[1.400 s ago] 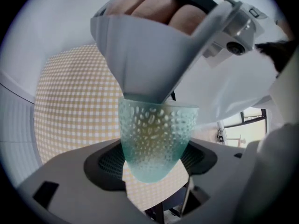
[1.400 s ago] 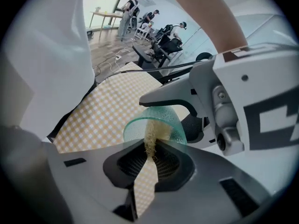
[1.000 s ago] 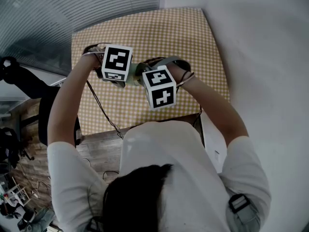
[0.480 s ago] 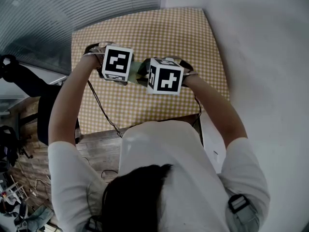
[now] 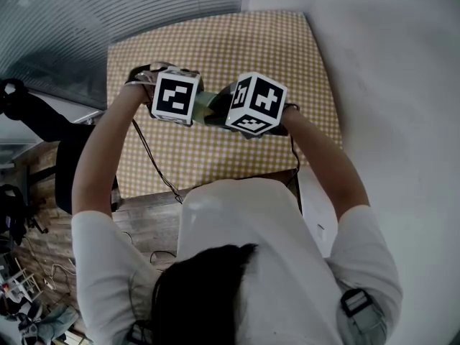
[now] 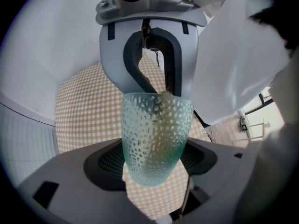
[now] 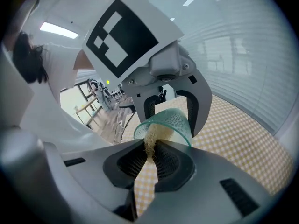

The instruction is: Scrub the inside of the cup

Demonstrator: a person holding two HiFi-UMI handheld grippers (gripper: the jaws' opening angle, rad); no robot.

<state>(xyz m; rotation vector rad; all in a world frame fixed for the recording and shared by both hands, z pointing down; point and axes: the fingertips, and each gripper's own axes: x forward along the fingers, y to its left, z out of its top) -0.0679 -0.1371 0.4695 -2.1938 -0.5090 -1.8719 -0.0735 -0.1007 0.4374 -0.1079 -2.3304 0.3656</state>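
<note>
head view: the left gripper and the right gripper meet above the checked table, with the green cup between them. left gripper view: the jaws pinch the cup. right gripper view: the jaws are almost together, pinching a beige scrubber whose end is inside the cup.
</note>
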